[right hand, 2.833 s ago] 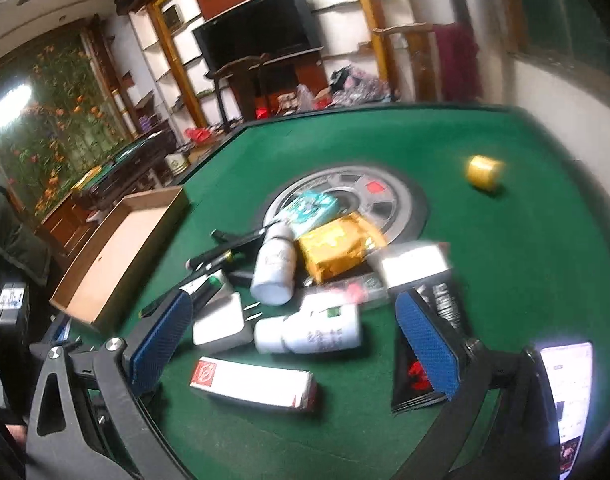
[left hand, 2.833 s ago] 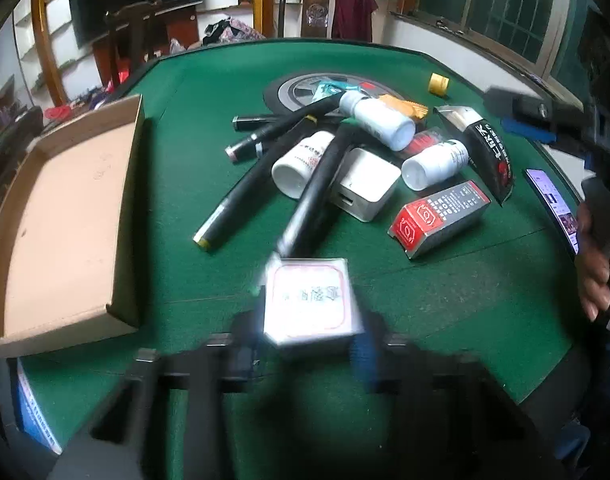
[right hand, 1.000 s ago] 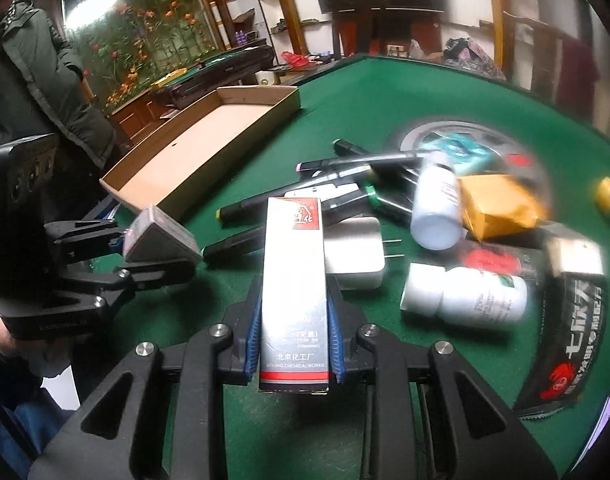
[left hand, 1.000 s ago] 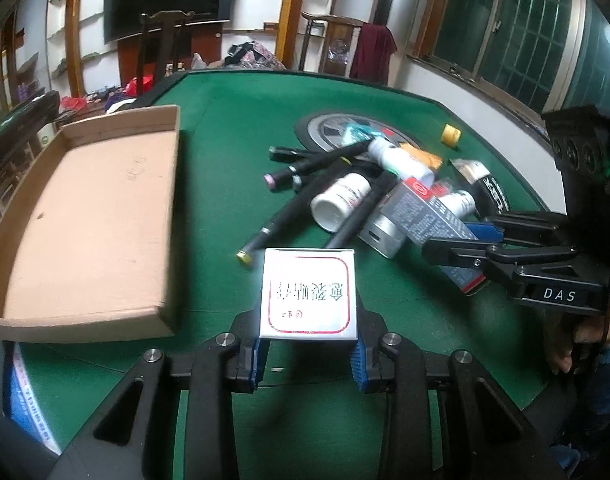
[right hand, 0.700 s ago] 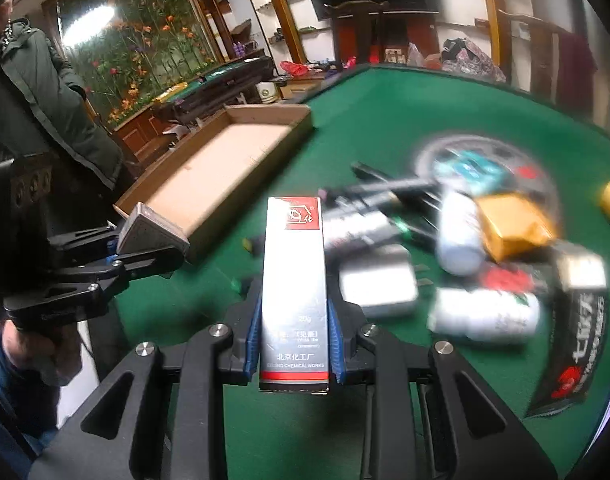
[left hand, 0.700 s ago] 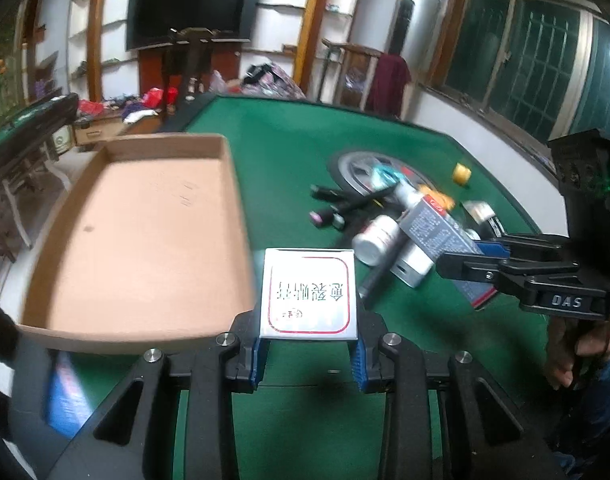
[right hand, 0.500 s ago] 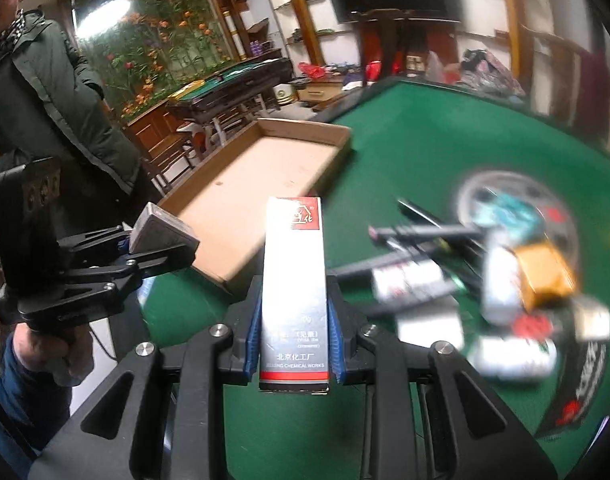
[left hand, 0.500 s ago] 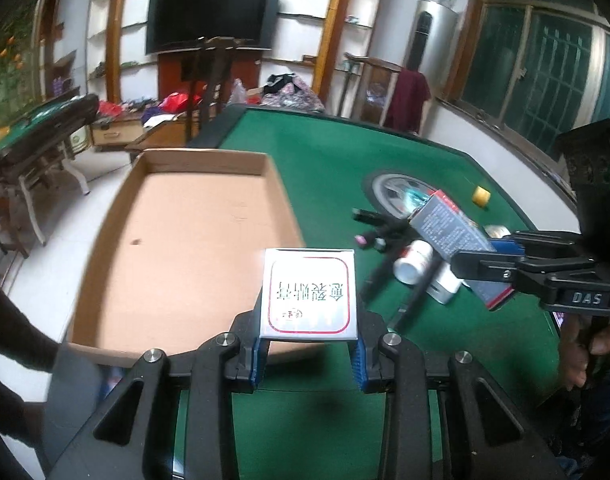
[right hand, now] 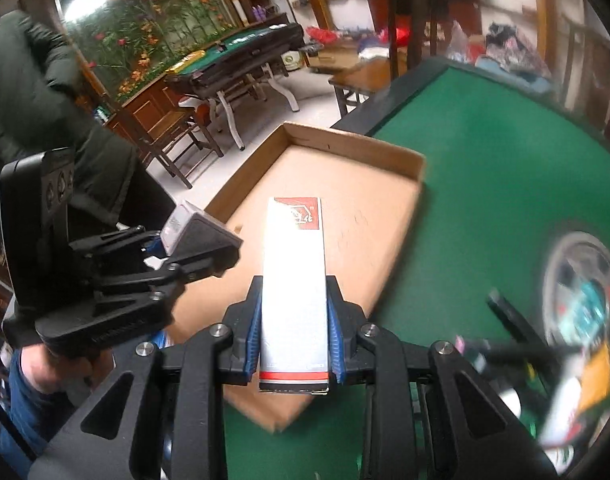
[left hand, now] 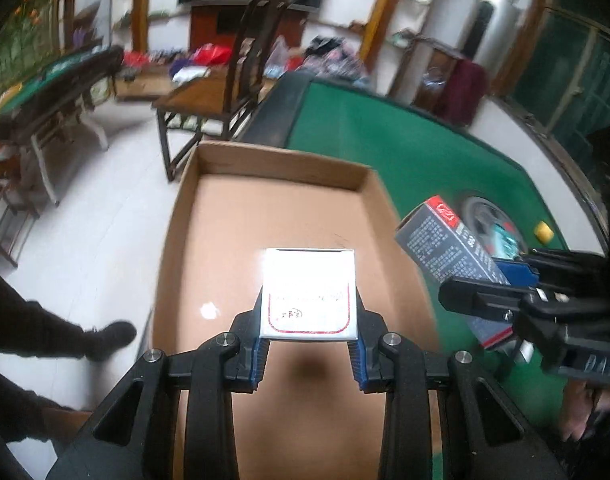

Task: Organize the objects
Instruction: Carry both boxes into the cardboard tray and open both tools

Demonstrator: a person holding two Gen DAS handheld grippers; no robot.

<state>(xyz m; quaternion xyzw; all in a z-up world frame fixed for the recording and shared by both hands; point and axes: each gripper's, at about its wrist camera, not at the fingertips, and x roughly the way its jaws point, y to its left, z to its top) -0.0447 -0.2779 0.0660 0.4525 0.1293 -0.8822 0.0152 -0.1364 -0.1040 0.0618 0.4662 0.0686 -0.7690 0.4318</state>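
Both grippers are hanging over the tray, each clamped on a carton. Left gripper is squeezing a small white box by its two sides, and the tray floor is lying straight below and ahead of it, toward the tray's near end. Right gripper is pinching a long box near its lower end; the long axis is running along the fingers toward the tray's far wall, roughly in line with the tray's own length. It is sitting over the tray's near corner on the table side, close to the edge bordering the green table. Judging by this, the left box is better centred for letting go, while the right one probably needs carrying further inside the edge first.
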